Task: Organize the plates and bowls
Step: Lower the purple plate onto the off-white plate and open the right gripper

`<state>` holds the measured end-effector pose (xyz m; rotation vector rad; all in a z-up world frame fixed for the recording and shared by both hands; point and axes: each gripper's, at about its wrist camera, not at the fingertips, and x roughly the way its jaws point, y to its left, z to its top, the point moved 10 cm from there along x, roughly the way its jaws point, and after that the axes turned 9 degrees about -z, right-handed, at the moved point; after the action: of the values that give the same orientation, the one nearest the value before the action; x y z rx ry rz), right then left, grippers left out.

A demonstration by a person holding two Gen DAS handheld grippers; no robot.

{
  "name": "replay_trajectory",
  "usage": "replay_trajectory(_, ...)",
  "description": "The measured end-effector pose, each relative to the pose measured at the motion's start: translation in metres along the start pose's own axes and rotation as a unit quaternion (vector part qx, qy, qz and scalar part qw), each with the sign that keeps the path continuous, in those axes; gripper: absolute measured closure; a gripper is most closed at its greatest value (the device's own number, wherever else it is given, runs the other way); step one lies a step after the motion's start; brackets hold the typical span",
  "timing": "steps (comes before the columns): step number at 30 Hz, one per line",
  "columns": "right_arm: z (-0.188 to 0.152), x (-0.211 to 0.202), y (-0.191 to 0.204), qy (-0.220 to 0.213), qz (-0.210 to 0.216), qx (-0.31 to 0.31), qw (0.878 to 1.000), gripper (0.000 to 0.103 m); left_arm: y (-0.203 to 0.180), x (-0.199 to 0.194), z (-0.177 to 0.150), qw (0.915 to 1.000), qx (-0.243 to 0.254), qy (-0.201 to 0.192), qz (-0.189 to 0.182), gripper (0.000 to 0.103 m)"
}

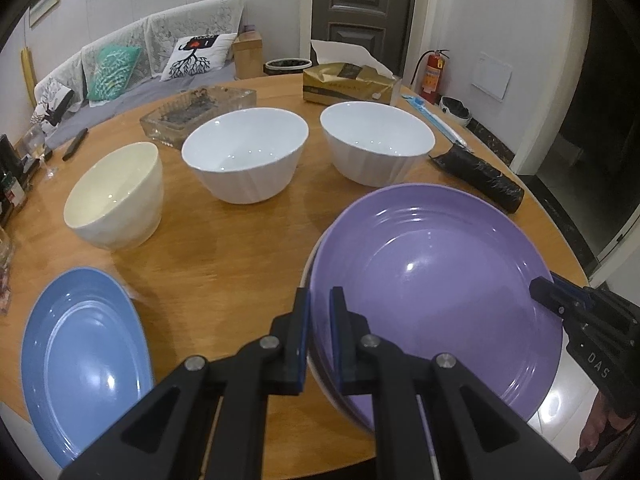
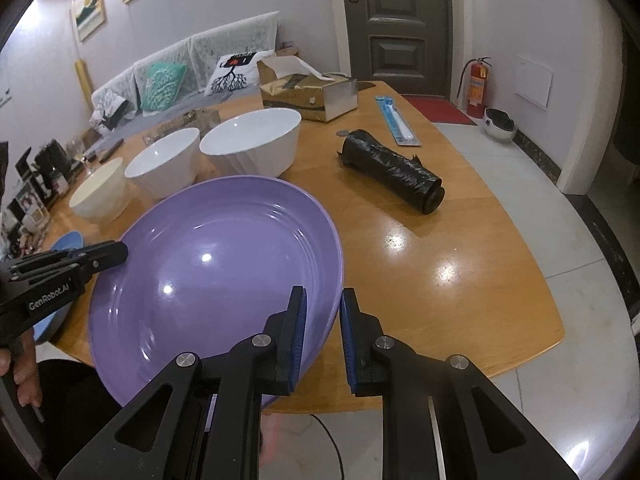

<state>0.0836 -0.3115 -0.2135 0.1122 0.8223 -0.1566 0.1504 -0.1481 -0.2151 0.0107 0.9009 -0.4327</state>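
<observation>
Gripping opposite rims of one purple plate [image 1: 432,288], the left gripper [image 1: 320,320] and the right gripper [image 2: 323,320] each have their fingers drawn narrow onto its edge; in the left wrist view the plate fills the lower right of the frame, with a pale rim showing just beneath its left edge, though whether that is another dish I cannot tell. Two plates can be counted, the purple one and a blue plate [image 1: 84,364] lying flat at the lower left of that view; both are glossy, round and ringed with shallow concentric ridges. Three bowls stand in a row beyond them: a cream bowl [image 1: 116,196] at centre left, then two white bowls, one [image 1: 244,160] in the middle and one [image 1: 376,144] to its right, the white pair with faceted outer walls. Behind them sit one clear glass tray [image 1: 196,114], one gold-coloured box [image 1: 348,84] and one roll of black plastic bags [image 2: 392,168], crinkled and cylindrical. They all rest on a rounded, varnished wooden surface [image 2: 460,280] that catches bright ceiling reflections. At the upper left is a sofa [image 1: 132,68] draped in lace with patterned cushions, a dark panelled door [image 2: 396,20] at top centre, and a red fire extinguisher [image 2: 478,84] on pale floor tiles.
</observation>
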Motion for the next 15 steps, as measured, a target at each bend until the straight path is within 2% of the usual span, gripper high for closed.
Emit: replay_trajectory(15,-0.0039,0.0084,0.0081,0.007,-0.015,-0.016,1.000,0.091,0.0063,0.0095,-0.0043,0.9996,0.011,0.008,0.023,0.095)
